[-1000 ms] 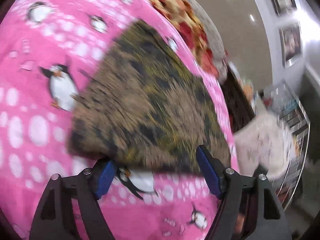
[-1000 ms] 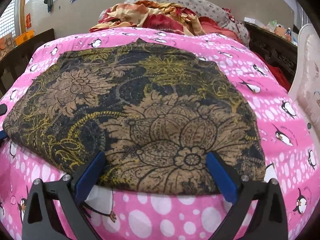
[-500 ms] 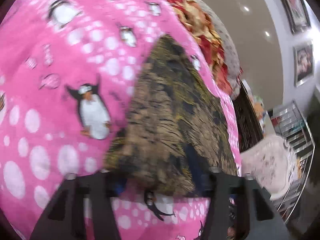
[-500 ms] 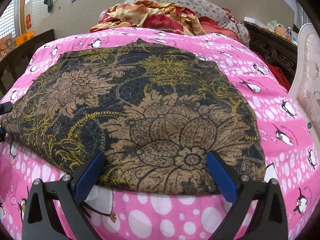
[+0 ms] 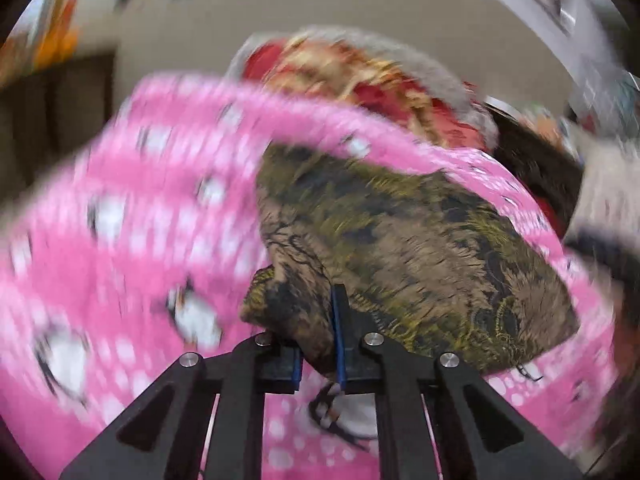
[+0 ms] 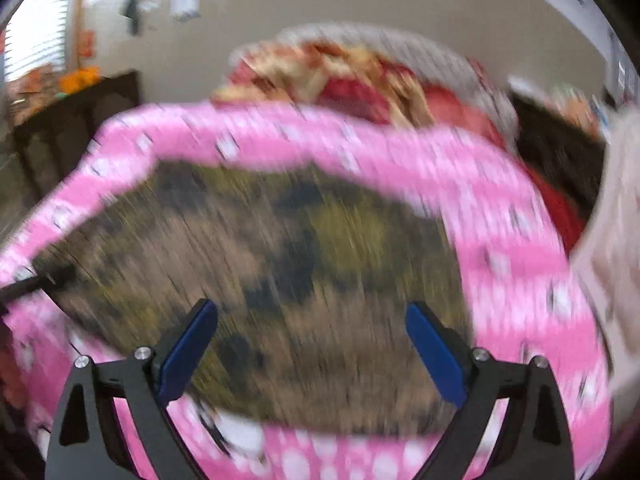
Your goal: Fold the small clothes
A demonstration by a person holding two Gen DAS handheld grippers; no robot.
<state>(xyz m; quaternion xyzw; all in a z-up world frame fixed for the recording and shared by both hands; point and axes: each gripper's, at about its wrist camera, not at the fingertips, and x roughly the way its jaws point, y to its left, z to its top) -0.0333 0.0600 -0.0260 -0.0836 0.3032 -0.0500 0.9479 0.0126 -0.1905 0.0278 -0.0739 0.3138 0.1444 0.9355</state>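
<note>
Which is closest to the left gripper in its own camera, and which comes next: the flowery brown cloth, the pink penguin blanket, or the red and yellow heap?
1. The flowery brown cloth: its corner is pinched in the left gripper.
2. The pink penguin blanket: right underneath, spreading left.
3. The red and yellow heap: farthest, at the bed's far end.

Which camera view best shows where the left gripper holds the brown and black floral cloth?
The left wrist view: the left gripper has its jaws shut on a bunched corner of the brown and black floral cloth. The right wrist view shows the cloth blurred, with that gripper only a dark sliver at the left edge.
</note>
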